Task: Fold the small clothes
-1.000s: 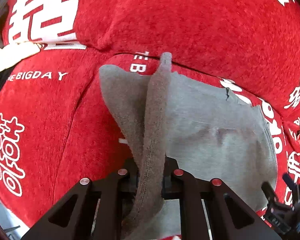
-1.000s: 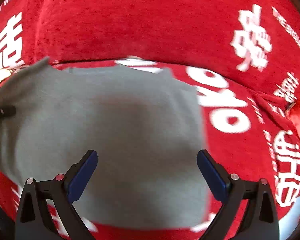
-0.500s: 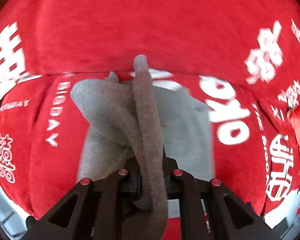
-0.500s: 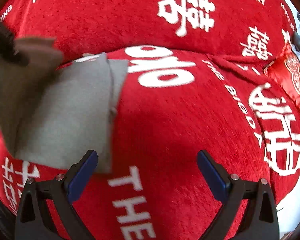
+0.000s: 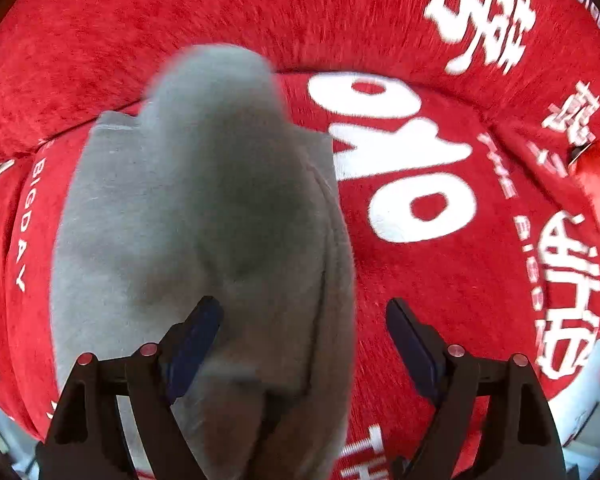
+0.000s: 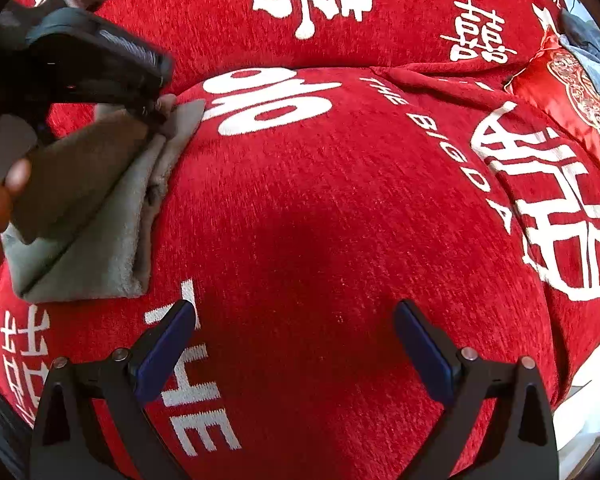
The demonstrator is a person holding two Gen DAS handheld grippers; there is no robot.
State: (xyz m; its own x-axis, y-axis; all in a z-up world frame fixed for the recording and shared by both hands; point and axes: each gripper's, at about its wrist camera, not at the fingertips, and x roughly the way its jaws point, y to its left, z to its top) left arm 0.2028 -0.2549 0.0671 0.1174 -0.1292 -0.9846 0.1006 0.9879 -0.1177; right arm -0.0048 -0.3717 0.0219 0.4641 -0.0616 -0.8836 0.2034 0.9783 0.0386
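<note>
A small grey fleece garment (image 5: 196, 208) lies folded over on the red sofa seat; it also shows at the left of the right wrist view (image 6: 96, 248). My left gripper (image 5: 304, 336) is open, its jaws wide apart just above the garment's near right edge, with the cloth loose and blurred between the fingers. In the right wrist view the left gripper (image 6: 148, 108) hangs over the garment's far corner. My right gripper (image 6: 296, 344) is open and empty over bare red cover, to the right of the garment.
The red sofa cover (image 6: 340, 220) with white lettering spreads under everything, and the backrest (image 5: 260, 12) rises behind. A red embroidered cushion (image 6: 580, 92) with a dark cloth on it sits at the far right. The seat's front edge is near the bottom right.
My left gripper has carried the grey flap to the right, over the garment, and opened, letting the cloth go. My right gripper has swung right, off the garment, still open.
</note>
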